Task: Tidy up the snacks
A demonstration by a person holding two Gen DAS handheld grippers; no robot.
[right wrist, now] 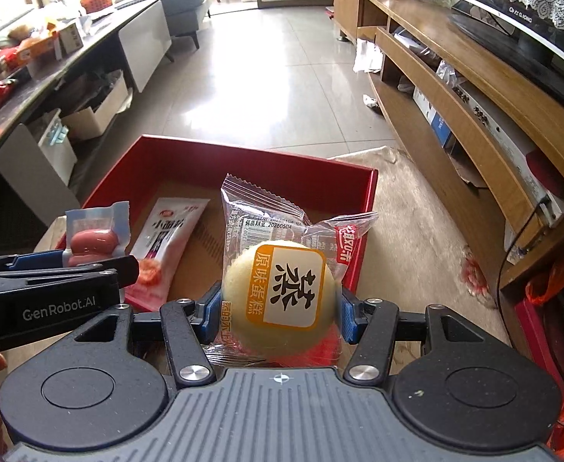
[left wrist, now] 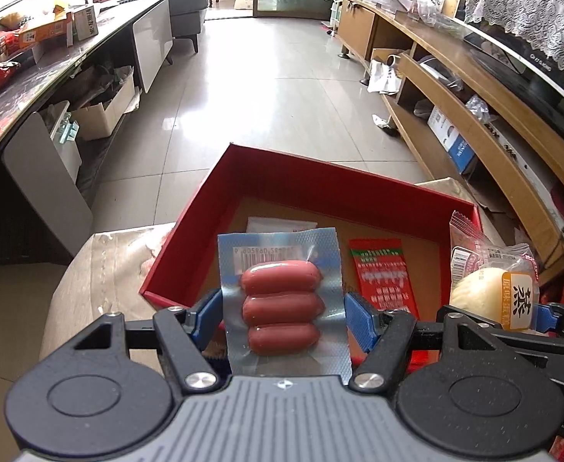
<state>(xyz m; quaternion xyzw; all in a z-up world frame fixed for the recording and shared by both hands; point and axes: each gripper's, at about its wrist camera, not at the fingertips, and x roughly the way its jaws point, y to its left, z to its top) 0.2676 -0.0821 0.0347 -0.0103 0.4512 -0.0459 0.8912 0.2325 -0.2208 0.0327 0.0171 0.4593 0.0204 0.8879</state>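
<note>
The left gripper [left wrist: 282, 317] clamps a vacuum pack of sausages [left wrist: 282, 304]; the right gripper [right wrist: 280, 317] squeezes a wrapped steamed cake [right wrist: 280, 296]. Just beyond and below both lies the red box [right wrist: 243, 158], holding a red sachet [left wrist: 385, 273]. Each pack is best carried past the near wall to bare floor, then released low.

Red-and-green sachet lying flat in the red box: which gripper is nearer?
Left. The left gripper, holding the sausage pack, hangs beside the sachet; the right gripper, holding the cake, sits farther right.
</note>
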